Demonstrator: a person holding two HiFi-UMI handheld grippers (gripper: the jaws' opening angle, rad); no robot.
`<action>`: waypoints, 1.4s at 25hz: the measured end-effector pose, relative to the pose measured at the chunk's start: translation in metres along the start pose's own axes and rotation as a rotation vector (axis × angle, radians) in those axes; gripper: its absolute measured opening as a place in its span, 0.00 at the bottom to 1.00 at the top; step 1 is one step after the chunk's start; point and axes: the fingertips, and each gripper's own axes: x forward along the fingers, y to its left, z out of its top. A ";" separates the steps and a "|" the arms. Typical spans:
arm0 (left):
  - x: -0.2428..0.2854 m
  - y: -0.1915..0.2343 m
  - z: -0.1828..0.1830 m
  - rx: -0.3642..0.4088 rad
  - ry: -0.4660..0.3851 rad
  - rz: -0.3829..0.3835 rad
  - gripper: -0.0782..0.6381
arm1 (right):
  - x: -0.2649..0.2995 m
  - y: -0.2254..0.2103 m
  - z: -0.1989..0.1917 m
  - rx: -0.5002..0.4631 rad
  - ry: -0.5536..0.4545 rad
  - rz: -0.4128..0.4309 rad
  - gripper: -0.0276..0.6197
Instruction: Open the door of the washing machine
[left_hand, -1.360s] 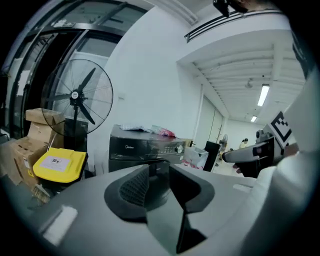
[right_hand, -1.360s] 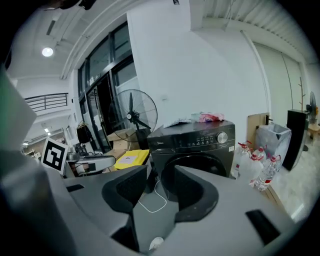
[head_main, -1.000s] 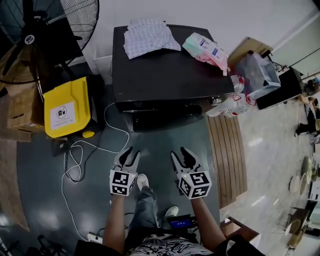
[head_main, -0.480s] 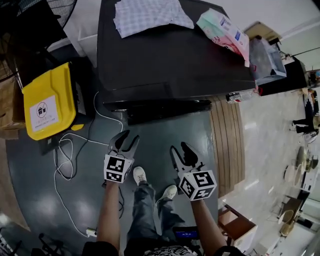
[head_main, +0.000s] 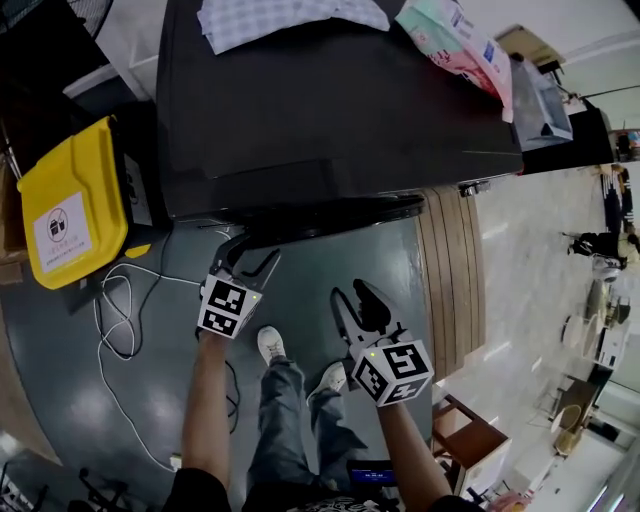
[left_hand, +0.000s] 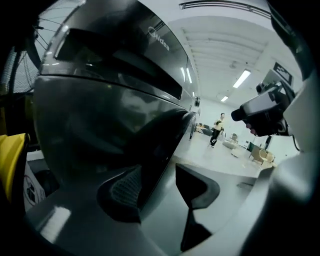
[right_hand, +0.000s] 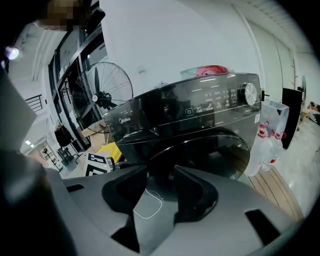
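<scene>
The black front-loading washing machine (head_main: 330, 110) fills the top of the head view, and its round door (head_main: 340, 213) bulges out over the floor. My left gripper (head_main: 250, 255) is at the door's left rim. In the left gripper view the rim (left_hand: 150, 165) runs between the jaws of the left gripper (left_hand: 157, 187); they are opening and the pads do not press on it. My right gripper (head_main: 350, 295) hangs open over the floor, short of the door. The right gripper view shows the door (right_hand: 210, 155) ahead, with nothing between the jaws of the right gripper (right_hand: 160, 187).
A yellow bin (head_main: 65, 205) stands left of the machine, with a white cable (head_main: 110, 310) looping on the floor. A checked cloth (head_main: 270, 15) and a packet (head_main: 455, 40) lie on the machine's top. A slatted wooden board (head_main: 455, 270) lies at the right. The person's shoes (head_main: 270, 345) are between the grippers.
Both grippers have sunk and come closer to the machine. The left gripper has reached the door's left rim and its jaws stand wider. The machine fills more of the head view.
</scene>
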 end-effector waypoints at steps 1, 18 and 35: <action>0.005 -0.002 -0.001 0.019 0.015 -0.020 0.40 | 0.000 -0.001 -0.001 0.002 0.001 -0.003 0.30; 0.013 -0.024 -0.015 -0.035 0.082 -0.093 0.33 | -0.013 -0.015 -0.024 0.052 0.027 -0.026 0.28; -0.023 -0.156 -0.063 -0.008 0.118 -0.189 0.30 | -0.011 -0.053 -0.028 0.205 0.019 -0.287 0.45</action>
